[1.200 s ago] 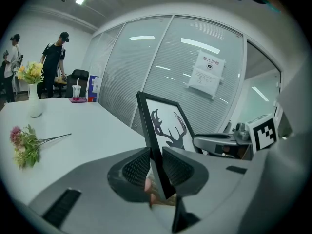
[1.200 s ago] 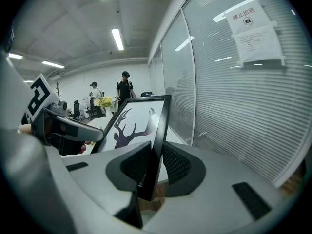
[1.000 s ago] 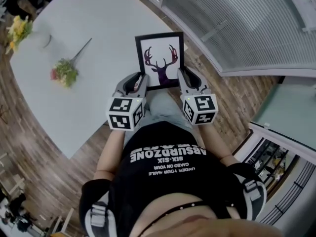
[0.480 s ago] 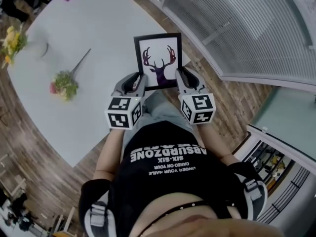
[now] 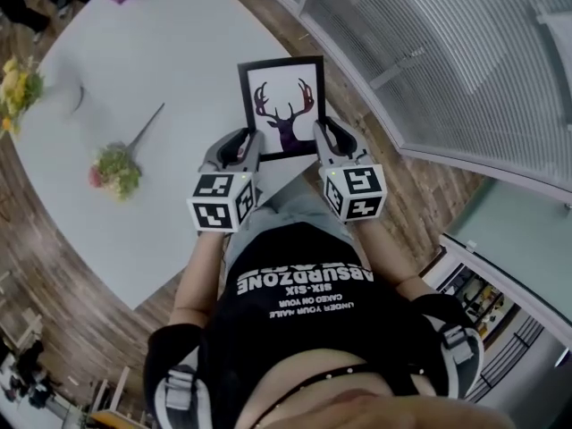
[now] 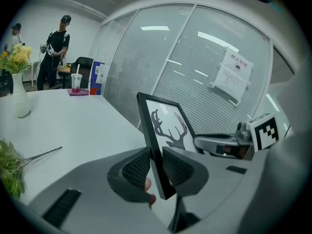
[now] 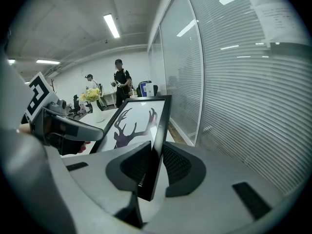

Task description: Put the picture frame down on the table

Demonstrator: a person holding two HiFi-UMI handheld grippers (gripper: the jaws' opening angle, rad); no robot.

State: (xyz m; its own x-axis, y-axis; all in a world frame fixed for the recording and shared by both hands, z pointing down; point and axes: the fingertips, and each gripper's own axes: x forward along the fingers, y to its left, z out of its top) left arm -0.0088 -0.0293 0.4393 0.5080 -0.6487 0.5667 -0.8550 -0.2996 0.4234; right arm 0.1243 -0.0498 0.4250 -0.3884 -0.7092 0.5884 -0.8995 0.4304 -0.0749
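A black picture frame [image 5: 282, 107] with a dark deer print on white is held above the near edge of the white table [image 5: 170, 52]. My left gripper [image 5: 248, 145] is shut on the frame's left edge [image 6: 155, 152]. My right gripper [image 5: 320, 138] is shut on its right edge [image 7: 158, 143]. In the left gripper view the frame [image 6: 165, 130] stands between the pads, tilted. In the right gripper view the frame [image 7: 134, 121] shows its print, and the left gripper [image 7: 63, 126] sits beyond it.
A bunch of flowers [image 5: 116, 164] with a long stem lies on the table at left. A vase with yellow flowers [image 5: 20, 83] stands at the far left edge. A glass wall with blinds [image 5: 429, 61] runs along the right. People stand at the far end [image 6: 57, 43].
Both grippers and the frame have moved a little forward and up in the head view, further over the table. Both grips are unchanged.
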